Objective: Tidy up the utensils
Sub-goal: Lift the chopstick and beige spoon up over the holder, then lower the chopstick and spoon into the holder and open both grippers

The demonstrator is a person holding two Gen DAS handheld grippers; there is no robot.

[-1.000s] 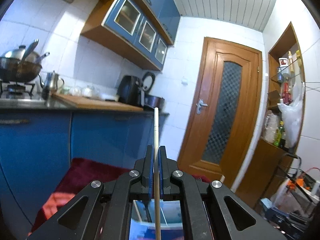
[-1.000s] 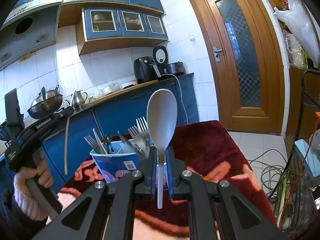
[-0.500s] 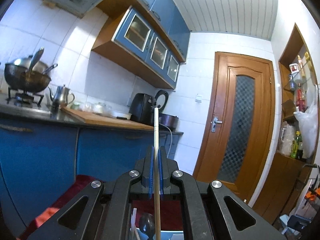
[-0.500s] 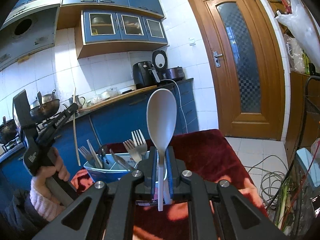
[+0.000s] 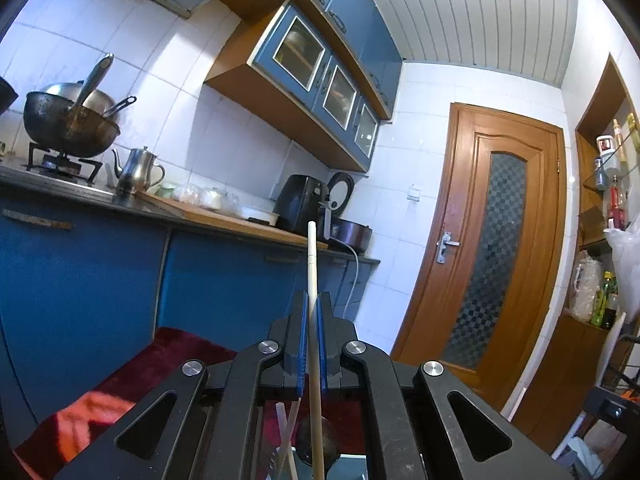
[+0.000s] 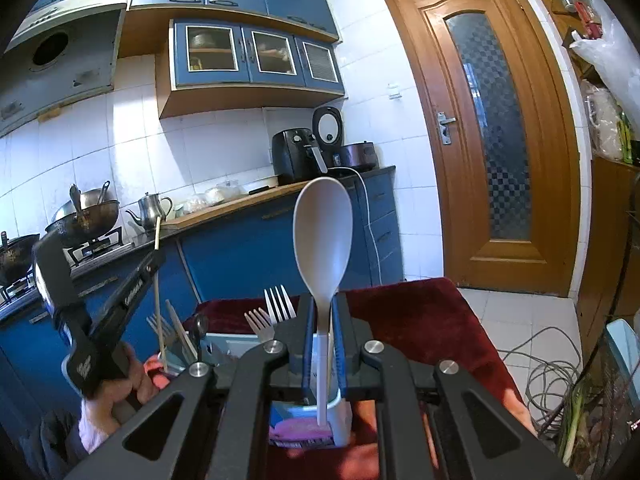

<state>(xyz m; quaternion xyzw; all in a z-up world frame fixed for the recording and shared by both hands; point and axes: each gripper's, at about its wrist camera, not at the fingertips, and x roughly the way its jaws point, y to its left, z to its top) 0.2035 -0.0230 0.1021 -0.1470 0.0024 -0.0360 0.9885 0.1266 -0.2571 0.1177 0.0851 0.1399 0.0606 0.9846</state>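
Observation:
My left gripper (image 5: 311,300) is shut on a wooden chopstick (image 5: 312,264), held upright; its lower end reaches down among the utensils below. In the right wrist view the left gripper (image 6: 154,258) holds the chopstick (image 6: 158,280) over the left end of a blue-and-white utensil box (image 6: 312,424). My right gripper (image 6: 322,300) is shut on the handle of a grey plastic spoon (image 6: 322,232), bowl up, above the box. Forks (image 6: 278,304), a dark spoon (image 6: 200,326) and other utensils stand in the box.
The box sits on a table with a dark red cloth (image 6: 420,320). Blue kitchen cabinets and a counter (image 6: 240,208) with wok, kettle and air fryer lie behind. A wooden door (image 6: 492,128) is to the right. Cables (image 6: 552,372) lie on the floor.
The left gripper has tilted upward and lowered the chopstick toward the left end of the box. The right gripper with the grey spoon has come down closer over the box.

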